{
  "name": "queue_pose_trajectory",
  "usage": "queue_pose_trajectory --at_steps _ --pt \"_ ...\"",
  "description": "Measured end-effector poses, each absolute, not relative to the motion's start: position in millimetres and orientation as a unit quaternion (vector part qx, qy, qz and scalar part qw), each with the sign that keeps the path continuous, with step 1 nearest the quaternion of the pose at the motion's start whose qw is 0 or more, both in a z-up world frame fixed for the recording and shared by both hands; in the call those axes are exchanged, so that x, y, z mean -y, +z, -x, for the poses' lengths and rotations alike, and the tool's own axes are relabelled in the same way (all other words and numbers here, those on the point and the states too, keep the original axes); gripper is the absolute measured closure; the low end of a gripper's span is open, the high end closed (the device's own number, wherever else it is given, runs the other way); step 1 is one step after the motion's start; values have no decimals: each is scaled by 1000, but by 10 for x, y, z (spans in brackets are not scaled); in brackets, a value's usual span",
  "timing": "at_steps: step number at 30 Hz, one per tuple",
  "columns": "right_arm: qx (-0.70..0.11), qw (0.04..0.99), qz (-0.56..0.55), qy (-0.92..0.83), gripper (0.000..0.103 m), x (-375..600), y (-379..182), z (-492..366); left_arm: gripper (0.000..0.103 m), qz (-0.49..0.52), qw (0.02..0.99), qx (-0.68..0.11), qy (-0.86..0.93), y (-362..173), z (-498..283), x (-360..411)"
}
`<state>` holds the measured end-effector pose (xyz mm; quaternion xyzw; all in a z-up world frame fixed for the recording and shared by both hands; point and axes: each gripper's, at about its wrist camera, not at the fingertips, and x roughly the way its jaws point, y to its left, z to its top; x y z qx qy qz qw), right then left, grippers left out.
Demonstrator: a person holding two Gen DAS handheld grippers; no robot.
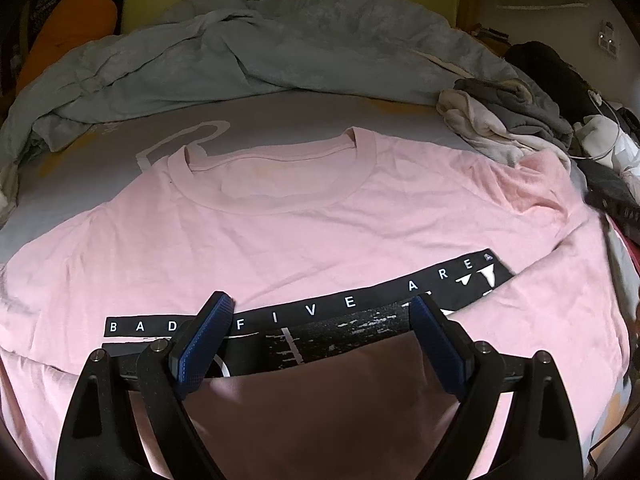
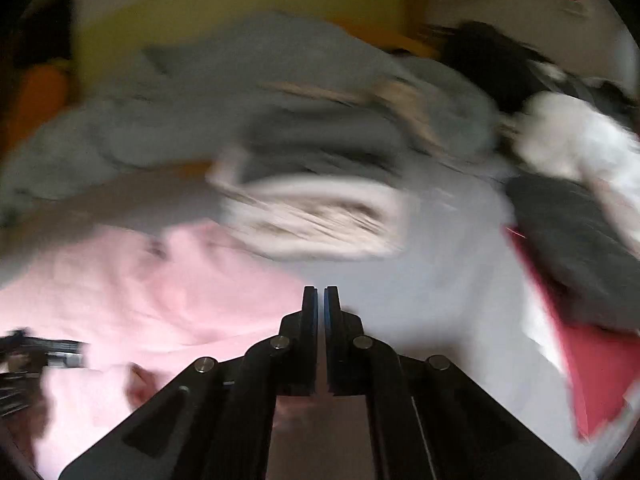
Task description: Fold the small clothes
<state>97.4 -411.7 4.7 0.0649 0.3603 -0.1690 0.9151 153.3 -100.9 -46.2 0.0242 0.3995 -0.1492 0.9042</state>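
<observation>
A pink T-shirt [image 1: 304,224] lies spread on the bed, collar away from me, with a black print band across its chest. Its bottom part is folded up over the print near my left gripper [image 1: 322,304], which is open and empty just above the shirt. In the blurred right wrist view my right gripper [image 2: 321,292] is shut with nothing visible between the fingers, at the right edge of the pink shirt [image 2: 132,292].
A rumpled grey blanket [image 1: 240,52] lies behind the shirt. A pile of white, grey and black clothes [image 1: 516,120] sits at the right. A red item [image 2: 592,360] and a dark garment [image 2: 576,240] lie right of my right gripper. An orange cushion [image 1: 68,28] is far left.
</observation>
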Motion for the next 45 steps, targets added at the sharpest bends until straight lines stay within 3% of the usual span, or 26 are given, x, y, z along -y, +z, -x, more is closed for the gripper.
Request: queue_pose_trajectory --at_steps 3,5,6,7,8,9,13,15,17,22,25,26,33,40,41,44,45 --pt "-419 885 -141 -145 101 4382 -186 -1012 13 -25 904 -400 -149 -462 -1534 1014" --pt "-389 891 -191 -134 100 4533 -148 -971 13 -23 904 -401 -150 -466 -1536 1011" --pt "-362 900 -211 -120 95 4594 -84 -962 13 -22 903 -401 -150 -467 -1539 1012" --pt "-334 910 -225 -104 86 4645 -13 -959 13 -21 903 -401 -150 -468 -1539 1012" --pt "-310 918 -233 -86 52 4691 47 -995 13 -21 903 -402 -150 -469 -1540 1016" --pt "-301 921 -236 -73 28 4721 66 -1073 13 -22 903 -402 -150 -467 -1538 1011" --pt "-318 912 -257 15 31 4723 -70 -1429 13 -26 903 -403 -148 -473 -1538 1012" --pt "-348 900 -259 34 48 4624 -177 -1618 13 -28 903 -404 -147 -478 -1541 1013" --pt "-384 885 -257 53 57 4516 -322 -1762 13 -30 903 -404 -147 -478 -1539 1018" --pt "-412 894 -152 90 58 4141 -378 -1805 13 -31 902 -404 -146 -477 -1538 1020" --pt "-418 899 -110 71 84 3991 -404 -1828 13 -31 902 -404 -146 -477 -1538 1019" --pt "-419 899 -107 71 100 3969 -397 -1845 13 -32 902 -404 -146 -478 -1535 1018" --pt "-288 951 -89 -70 100 4053 123 -1464 13 -31 903 -404 -146 -480 -1533 1015" --pt "-392 906 -112 -115 99 4158 -341 -1760 13 -33 902 -406 -146 -479 -1534 1014" --pt "-385 908 -120 -113 90 4199 -301 -1746 13 -33 902 -406 -146 -479 -1534 1014" --pt "-343 916 -158 -133 41 4432 -125 -1502 13 -33 902 -406 -146 -479 -1536 1013" --pt "-323 921 -174 -131 41 4511 -52 -1389 13 -33 902 -406 -146 -479 -1536 1013"
